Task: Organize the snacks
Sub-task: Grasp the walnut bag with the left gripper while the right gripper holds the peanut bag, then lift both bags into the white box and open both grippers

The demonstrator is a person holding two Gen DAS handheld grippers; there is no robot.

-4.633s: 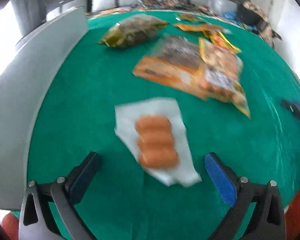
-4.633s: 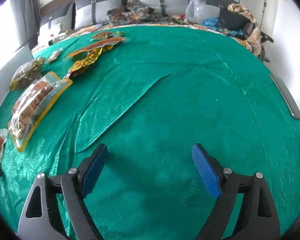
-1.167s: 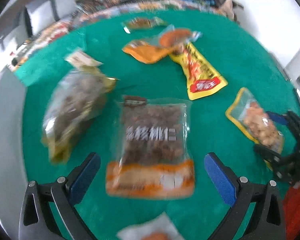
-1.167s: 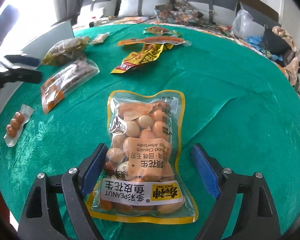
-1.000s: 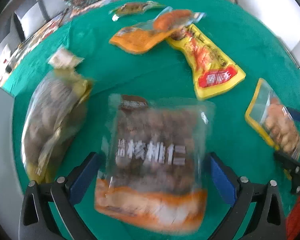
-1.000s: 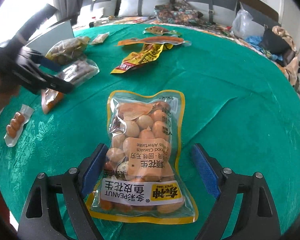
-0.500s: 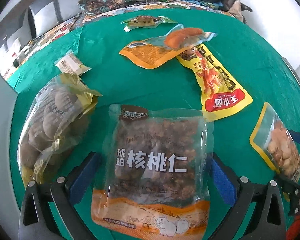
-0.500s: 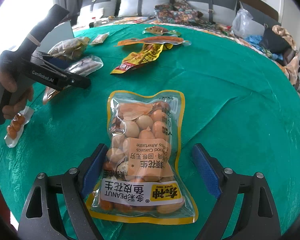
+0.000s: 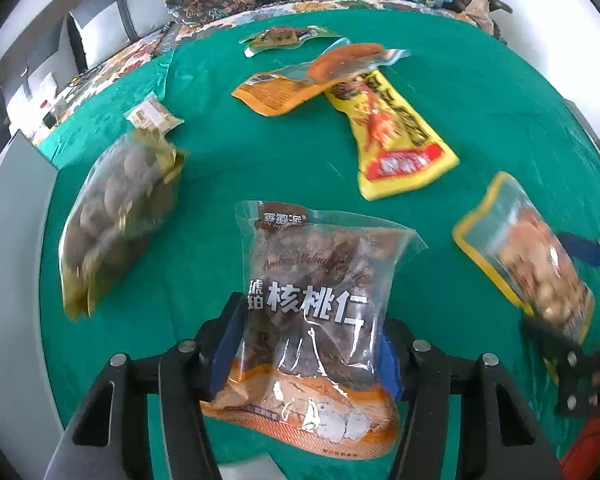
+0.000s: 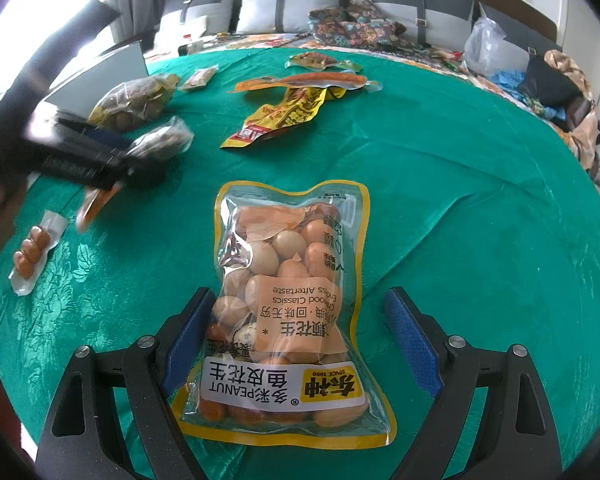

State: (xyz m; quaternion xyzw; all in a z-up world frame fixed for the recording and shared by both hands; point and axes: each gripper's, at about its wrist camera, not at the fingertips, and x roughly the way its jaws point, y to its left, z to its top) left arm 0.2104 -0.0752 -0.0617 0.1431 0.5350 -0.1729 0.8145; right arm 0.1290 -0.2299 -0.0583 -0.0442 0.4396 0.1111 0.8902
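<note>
The left tongs have just been closing and now clamp the walnut bag across its near, orange end; its long axis runs away from them, and it looks lifted off the green tabletop. To the right, the right tongs stand apart, astride the peanut bag, which lies flat, lengthwise between the pads. Closing on it seems the right hand's next move.
</note>
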